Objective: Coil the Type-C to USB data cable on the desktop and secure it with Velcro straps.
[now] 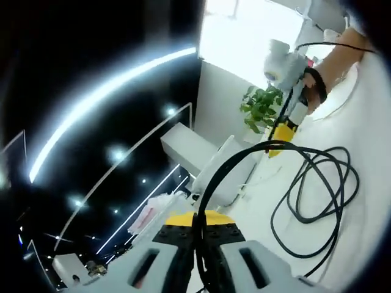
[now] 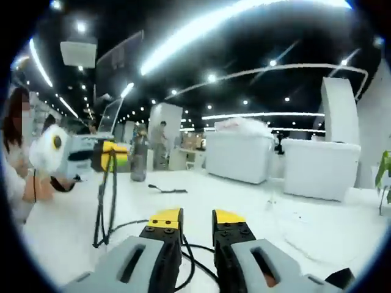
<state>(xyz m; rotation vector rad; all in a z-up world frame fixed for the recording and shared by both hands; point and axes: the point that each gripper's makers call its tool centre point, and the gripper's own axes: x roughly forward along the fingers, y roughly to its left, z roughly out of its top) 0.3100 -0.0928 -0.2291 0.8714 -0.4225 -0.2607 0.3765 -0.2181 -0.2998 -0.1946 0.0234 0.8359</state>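
The black data cable [image 1: 244, 151] rises from between my left gripper [image 1: 198, 227]'s yellow-tipped jaws, which are shut on it. It arcs over to my right gripper [image 1: 279, 133], held by a hand, then drops into loose loops on the white desktop [image 1: 366, 122]. In the right gripper view my right gripper [image 2: 197, 218] has its jaws apart, with cable running low through the gap. At the left of that view, my left gripper [image 2: 110, 155] holds two hanging strands of cable [image 2: 102, 207]. A small black strip [image 2: 168, 190], possibly the Velcro strap, lies on the desktop [image 2: 244, 201].
A dark bottle [image 2: 139, 162] stands at the desk's far side. White cabinets [image 2: 238, 155] sit behind the desk. A green plant [image 1: 263, 107] stands at the desk's end. A person [image 2: 15, 159] sits at the left edge, holding the left gripper.
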